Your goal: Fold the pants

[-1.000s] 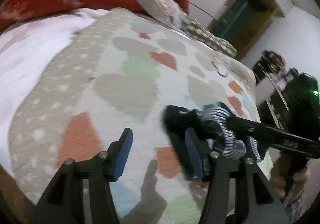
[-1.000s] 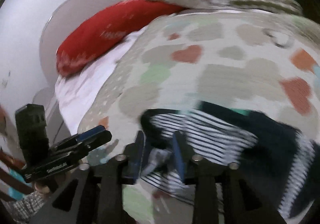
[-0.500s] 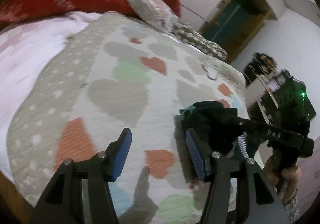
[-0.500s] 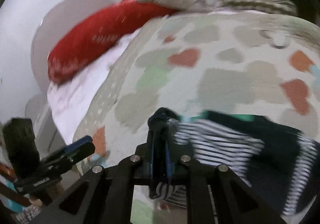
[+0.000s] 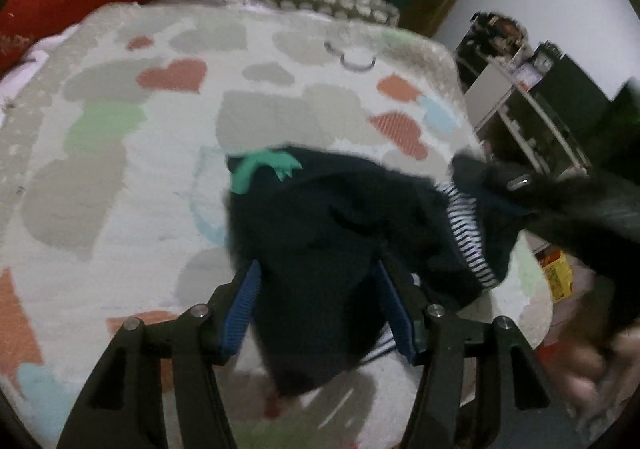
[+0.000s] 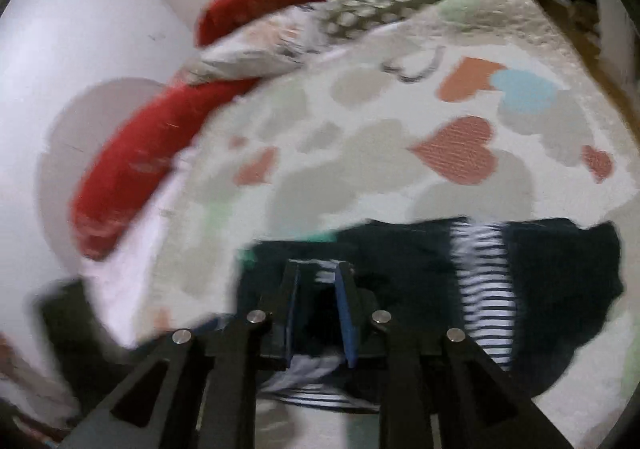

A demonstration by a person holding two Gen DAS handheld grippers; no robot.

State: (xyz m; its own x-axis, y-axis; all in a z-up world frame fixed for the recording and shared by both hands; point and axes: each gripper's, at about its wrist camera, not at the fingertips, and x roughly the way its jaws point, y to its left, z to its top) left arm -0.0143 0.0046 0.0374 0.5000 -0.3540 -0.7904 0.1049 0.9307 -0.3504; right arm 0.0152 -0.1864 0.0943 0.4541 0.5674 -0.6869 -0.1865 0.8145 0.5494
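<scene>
Dark pants lie bunched on the heart-print bed, draped between the left gripper's spread jaws. The right gripper pinches the fabric; only its view shows the striped band running lengthwise.

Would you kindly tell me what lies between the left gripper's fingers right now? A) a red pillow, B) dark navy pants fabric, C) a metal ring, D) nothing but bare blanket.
B: in the left wrist view, dark fabric of the pants fills the gap of the left gripper, whose fingers stand wide apart, above the heart-patterned blanket.
</scene>
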